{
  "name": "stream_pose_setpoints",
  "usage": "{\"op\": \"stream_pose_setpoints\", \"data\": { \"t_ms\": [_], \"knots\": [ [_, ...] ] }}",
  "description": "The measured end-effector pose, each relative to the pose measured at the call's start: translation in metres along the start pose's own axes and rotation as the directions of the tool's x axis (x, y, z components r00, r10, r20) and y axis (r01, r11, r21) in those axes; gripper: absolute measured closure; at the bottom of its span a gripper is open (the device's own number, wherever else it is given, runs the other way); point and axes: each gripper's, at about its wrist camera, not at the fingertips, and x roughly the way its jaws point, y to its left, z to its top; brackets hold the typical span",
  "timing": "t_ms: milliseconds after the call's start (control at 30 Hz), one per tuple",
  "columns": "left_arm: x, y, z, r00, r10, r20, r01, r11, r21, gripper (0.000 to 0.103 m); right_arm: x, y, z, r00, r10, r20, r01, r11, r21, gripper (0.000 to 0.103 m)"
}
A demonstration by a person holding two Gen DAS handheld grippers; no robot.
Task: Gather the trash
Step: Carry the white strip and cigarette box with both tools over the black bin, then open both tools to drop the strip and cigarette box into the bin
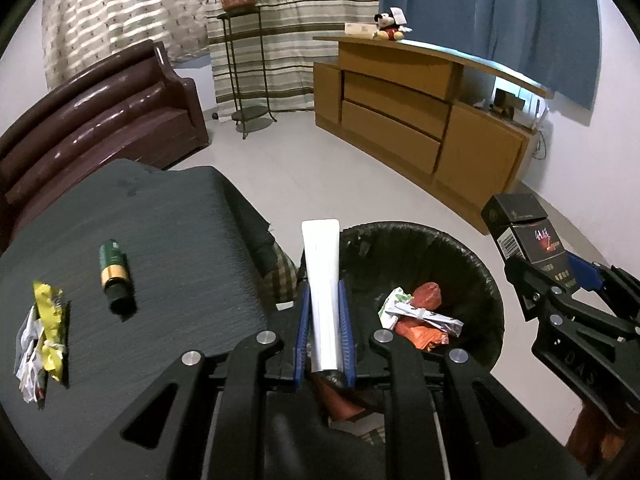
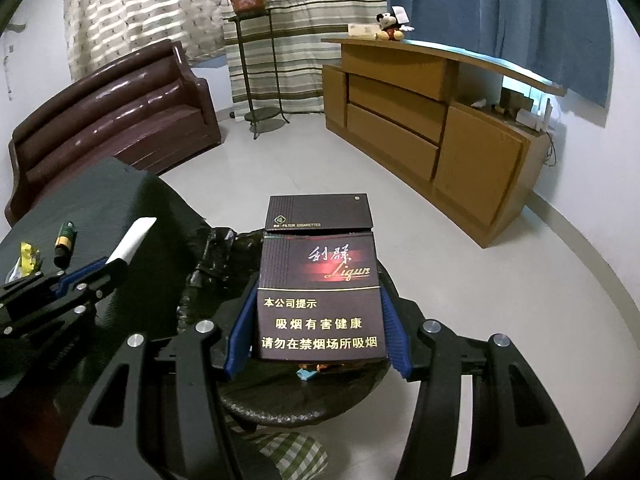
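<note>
My left gripper (image 1: 324,292) is shut on a white tube (image 1: 322,280), held at the left rim of the black-lined trash bin (image 1: 472,264). My right gripper (image 2: 318,300) is shut on a dark cigarette pack (image 2: 320,280), its lid flipped open, held over the bin (image 2: 208,256); the pack also shows in the left wrist view (image 1: 528,236). Inside the bin lie orange and white wrappers (image 1: 420,316). On the dark table (image 1: 180,240) lie a green and gold battery (image 1: 114,276) and a crumpled yellow and white wrapper (image 1: 40,336).
A brown leather sofa (image 1: 100,120) stands behind the table. A metal plant stand (image 1: 244,76) with a potted plant is by the striped curtain. A wooden cabinet (image 1: 420,120) runs along the right wall. Pale floor (image 1: 320,172) lies between.
</note>
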Motion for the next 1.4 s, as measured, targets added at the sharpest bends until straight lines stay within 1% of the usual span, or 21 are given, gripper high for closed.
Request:
{"op": "stream_pose_setpoints", "data": {
  "t_ms": [267,367,433,500,600,867,933,1100,1233,1400],
  "knots": [
    [0.011,-0.009,0.008,1.000,0.008,-0.011,-0.008,1.000,0.022,0.086,0.012,-0.005,0.001,1.000,0.001,-0.010,-0.001,1.000,0.026,0.049],
    [0.013,-0.008,0.010,0.999,0.028,-0.018,-0.027,1.000,0.013,0.073,0.015,-0.007,-0.001,1.000,0.005,-0.018,-0.004,0.999,0.035,0.048],
    [0.013,-0.008,0.010,0.999,0.031,-0.017,-0.031,0.999,0.010,0.060,0.016,-0.008,-0.002,1.000,0.005,-0.020,-0.004,0.999,0.041,0.043],
    [0.012,-0.008,0.009,0.999,0.035,-0.013,-0.035,0.999,0.011,0.054,0.016,-0.009,-0.003,1.000,0.000,-0.018,0.001,0.999,0.043,0.042],
    [0.011,-0.010,0.009,0.999,0.043,-0.008,-0.043,0.999,0.014,0.050,0.013,-0.011,-0.003,1.000,-0.003,-0.013,0.003,0.999,0.053,0.042],
    [0.007,-0.008,0.007,0.999,0.054,-0.002,-0.053,0.999,0.008,0.049,0.007,-0.009,-0.002,1.000,-0.001,-0.010,0.001,0.998,0.058,0.041],
    [0.004,-0.005,0.007,0.998,0.069,-0.001,-0.069,0.998,0.001,0.046,0.006,-0.009,-0.002,1.000,0.002,-0.011,-0.002,0.998,0.055,0.041],
    [-0.008,0.010,0.002,0.996,0.089,0.006,-0.089,0.996,-0.026,0.046,0.002,0.003,-0.001,1.000,0.022,-0.019,-0.022,0.999,0.049,0.041],
    [-0.020,0.033,-0.007,0.993,0.119,0.007,-0.119,0.991,-0.053,0.045,-0.001,0.023,-0.001,0.999,0.047,-0.020,-0.046,0.999,0.021,0.041],
    [-0.036,0.073,-0.021,0.983,0.185,-0.001,-0.184,0.977,-0.103,0.044,-0.003,0.054,-0.001,0.995,0.094,-0.030,-0.095,0.995,-0.016,0.041]
  ]
}}
